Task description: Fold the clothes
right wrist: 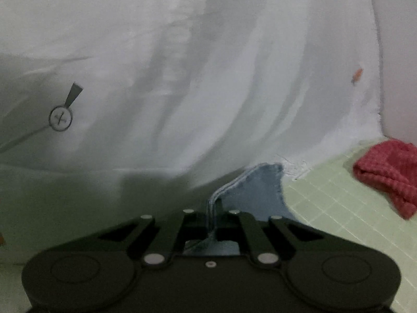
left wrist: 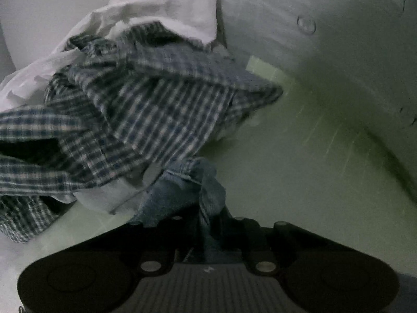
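A blue denim garment (left wrist: 182, 190) bunches up right in front of my left gripper (left wrist: 206, 224), whose jaws are shut on a fold of it. Behind it lies a crumpled blue-and-white checked shirt (left wrist: 135, 114) heaped over white cloth (left wrist: 161, 5). In the right wrist view my right gripper (right wrist: 212, 214) is shut on a stitched edge of the same blue denim garment (right wrist: 258, 193), which spreads to the right of the fingers over the green mat.
A pale green gridded mat (right wrist: 338, 200) covers the table. A folded red cloth (right wrist: 388, 172) lies at the right edge of the right wrist view. A white wall (right wrist: 182, 65) with a screw fitting (right wrist: 60, 118) rises close behind.
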